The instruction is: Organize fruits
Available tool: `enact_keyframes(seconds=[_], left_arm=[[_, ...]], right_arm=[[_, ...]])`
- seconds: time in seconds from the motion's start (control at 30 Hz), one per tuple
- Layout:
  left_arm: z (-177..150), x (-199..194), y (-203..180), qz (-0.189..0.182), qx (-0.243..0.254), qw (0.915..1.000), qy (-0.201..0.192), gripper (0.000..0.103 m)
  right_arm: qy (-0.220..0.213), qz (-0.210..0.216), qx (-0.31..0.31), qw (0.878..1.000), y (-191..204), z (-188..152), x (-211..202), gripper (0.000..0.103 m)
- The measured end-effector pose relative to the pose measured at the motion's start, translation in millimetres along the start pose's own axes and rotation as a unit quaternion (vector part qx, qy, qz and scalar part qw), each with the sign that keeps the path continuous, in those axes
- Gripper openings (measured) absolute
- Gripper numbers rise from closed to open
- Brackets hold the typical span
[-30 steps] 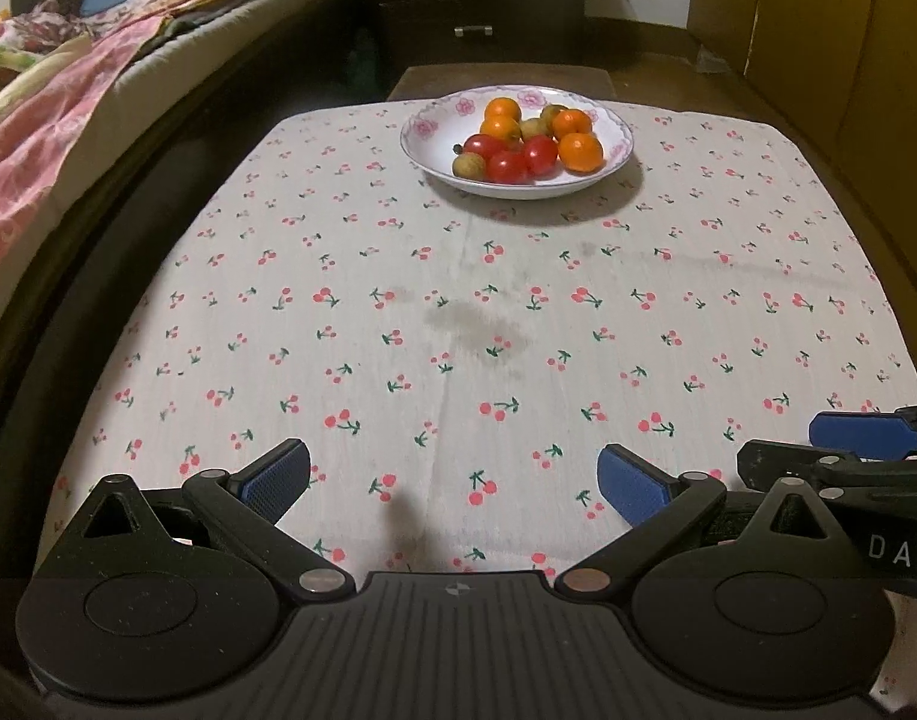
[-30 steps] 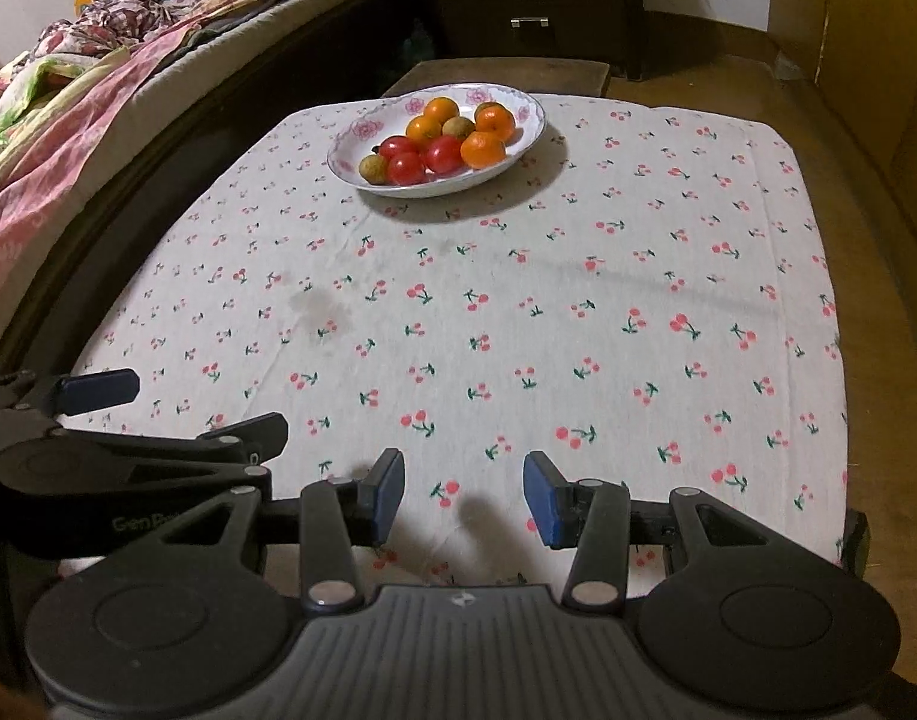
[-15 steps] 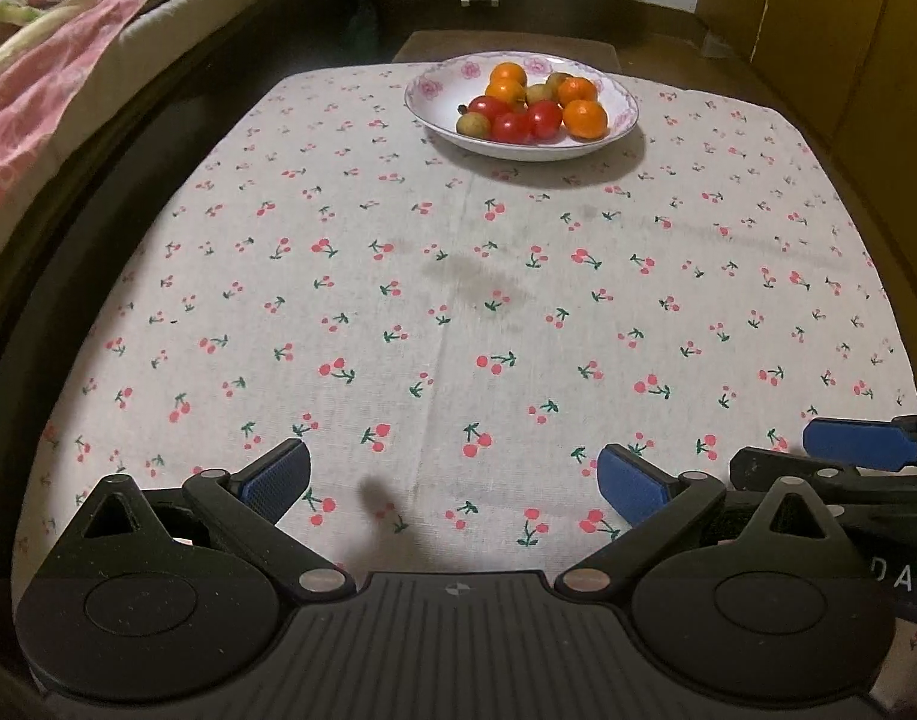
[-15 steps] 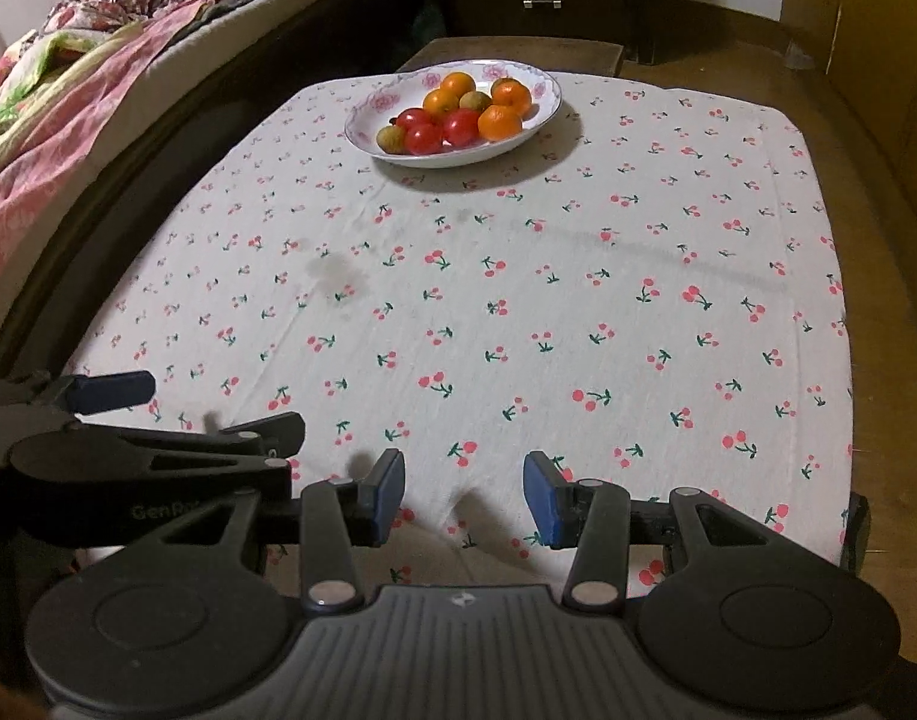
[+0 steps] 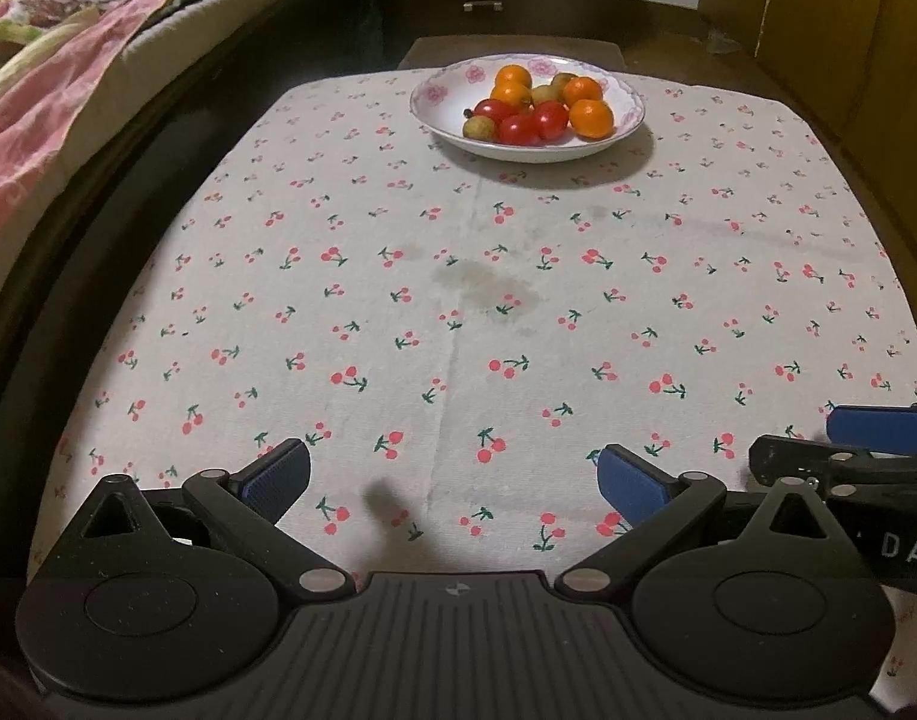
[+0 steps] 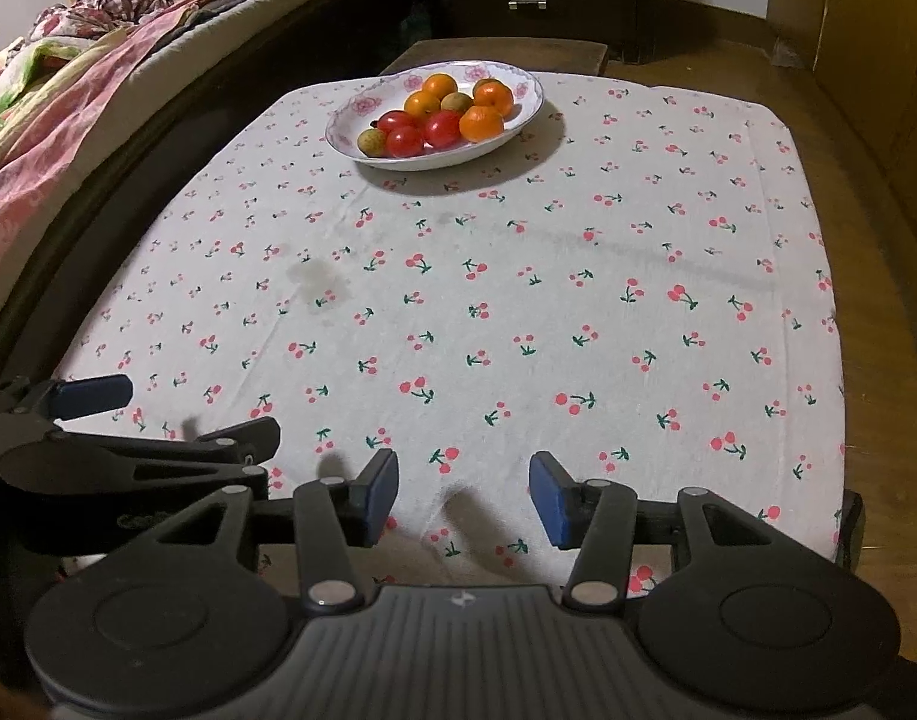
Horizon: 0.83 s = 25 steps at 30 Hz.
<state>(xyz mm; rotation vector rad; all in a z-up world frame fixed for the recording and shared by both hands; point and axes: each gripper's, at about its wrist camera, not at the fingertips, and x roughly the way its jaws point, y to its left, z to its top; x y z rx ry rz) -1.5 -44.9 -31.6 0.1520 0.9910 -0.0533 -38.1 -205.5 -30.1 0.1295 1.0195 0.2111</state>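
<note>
A white floral-rimmed bowl [image 5: 527, 111] stands at the far end of a table covered by a cherry-print cloth [image 5: 488, 312], and serves here as the landmark. Inside the bowl lie the fruits: orange mandarins [image 5: 590, 118], red tomatoes [image 5: 521, 129] and small tan-green fruits [image 5: 479, 128], piled touching one another. Well short of the bowl, over the near edge of the cloth, the left gripper [image 5: 452, 474] hangs with its blue pads spread wide and nothing between them. Just beside it, the right gripper [image 6: 463, 492] is released too, its jaws opening, empty. A faint stain [image 5: 488, 288] marks the cloth between bowl and grippers.
</note>
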Motion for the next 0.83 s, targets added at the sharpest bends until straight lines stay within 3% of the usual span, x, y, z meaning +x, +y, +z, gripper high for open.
enact_keyframes(seconds=[0.83], left_arm=[[-0.5, -1.4, -0.3, 0.0, 0.003, 1.0, -0.005, 0.103]], right_arm=[[0.002, 0.002, 0.007, 1.0, -1.4, -0.3, 4.2, 0.059]])
